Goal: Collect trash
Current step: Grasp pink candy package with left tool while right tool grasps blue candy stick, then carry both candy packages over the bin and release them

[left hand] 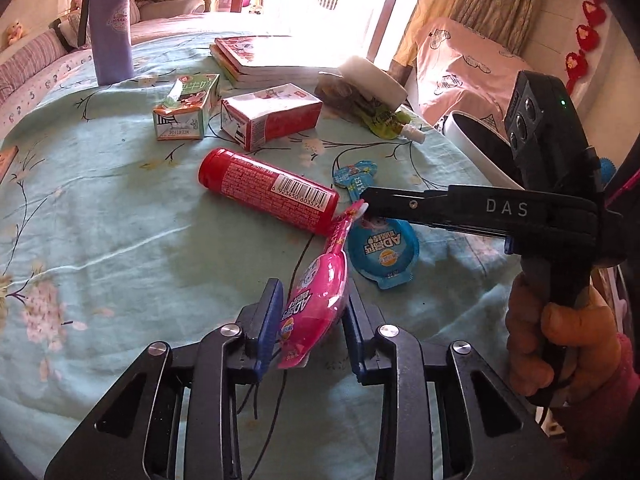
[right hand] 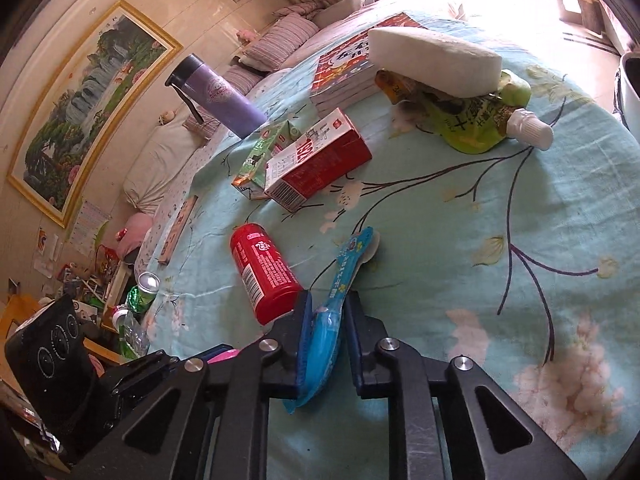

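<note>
My left gripper (left hand: 312, 320) has a pink drink pouch (left hand: 316, 292) between its blue pads, with a gap on the right side. My right gripper (right hand: 326, 332) has a blue drink pouch (right hand: 340, 292) between its pads; the same blue pouch (left hand: 384, 248) lies flat on the teal flowered cloth (left hand: 120, 220) in the left wrist view under the right gripper's fingers (left hand: 400, 204). A red can (left hand: 268, 190) lies on its side beside both pouches; it also shows in the right wrist view (right hand: 264, 272).
A green carton (left hand: 186, 108), a red carton (left hand: 272, 116), a green spout pouch (left hand: 388, 120), white foam (left hand: 372, 80), stacked books (left hand: 256, 60) and a purple flask (left hand: 110, 28) stand farther back. A white bin (left hand: 476, 140) sits beyond the right edge.
</note>
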Demonstrator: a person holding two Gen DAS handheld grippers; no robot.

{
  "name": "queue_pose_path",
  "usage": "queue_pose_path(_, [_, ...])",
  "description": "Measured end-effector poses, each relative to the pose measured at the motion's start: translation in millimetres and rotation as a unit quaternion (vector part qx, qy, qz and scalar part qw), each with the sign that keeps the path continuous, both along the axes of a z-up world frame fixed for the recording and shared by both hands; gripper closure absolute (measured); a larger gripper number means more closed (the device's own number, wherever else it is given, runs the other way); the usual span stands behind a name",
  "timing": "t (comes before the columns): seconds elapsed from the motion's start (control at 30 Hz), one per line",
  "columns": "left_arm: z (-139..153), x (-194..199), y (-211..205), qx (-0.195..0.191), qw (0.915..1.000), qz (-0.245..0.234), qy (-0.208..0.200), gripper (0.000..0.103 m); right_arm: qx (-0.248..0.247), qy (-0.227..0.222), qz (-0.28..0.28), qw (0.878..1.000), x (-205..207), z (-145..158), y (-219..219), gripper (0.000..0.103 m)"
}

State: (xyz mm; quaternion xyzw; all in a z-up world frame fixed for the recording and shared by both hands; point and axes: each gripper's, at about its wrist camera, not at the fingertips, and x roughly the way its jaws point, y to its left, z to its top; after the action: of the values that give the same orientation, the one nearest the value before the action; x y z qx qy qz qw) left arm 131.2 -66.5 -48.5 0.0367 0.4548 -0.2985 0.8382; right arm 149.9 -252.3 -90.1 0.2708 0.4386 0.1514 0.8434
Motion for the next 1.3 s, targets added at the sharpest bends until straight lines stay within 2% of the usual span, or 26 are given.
queue_pose_path(0.03, [1.1, -1.0, -0.8, -0.004, 1.0, -0.002, 0.0, 0.084, -0.003, -0.002, -0.003, 1.0, -3.3, 1.7, -3.0, 0.087])
queue_pose_path(0.13, [6.5, -5.1, -6.8, -0.019, 0.9998, -0.009, -0.001, 0.088, -0.009, -0.012, -0.018, 1.0, -17.7, 9.3, -18.2, 0.088])
queue_pose_path(0.4, [22.7, -20.4, -51.4, -0.039, 0.9979, -0.049, -0.018, 0.089, -0.033, -0.036, -0.074, 0.996, -63.2, 31.3, -72.7, 0.088])
queue_pose_path(0.7, [38.6, -28.1, -110.8, -0.039, 0.9942, -0.093, -0.039, 0.089, -0.05, -0.058, -0.13, 0.989, -94.7, 50.2, -128.8, 0.088])
queue_pose_path(1.07, [57.0, -21.5, -180.3, -0.041, 0.9887, -0.132, -0.057, 0.089, -0.077, -0.075, -0.183, 0.977, -107.6, 68.4, -190.8, 0.088])
queue_pose_path(1.3, [68.5, -13.5, -229.8, -0.037, 0.9859, -0.149, -0.065, 0.089, -0.094, -0.073, -0.207, 0.971, -98.8, 70.8, -231.2, 0.088])
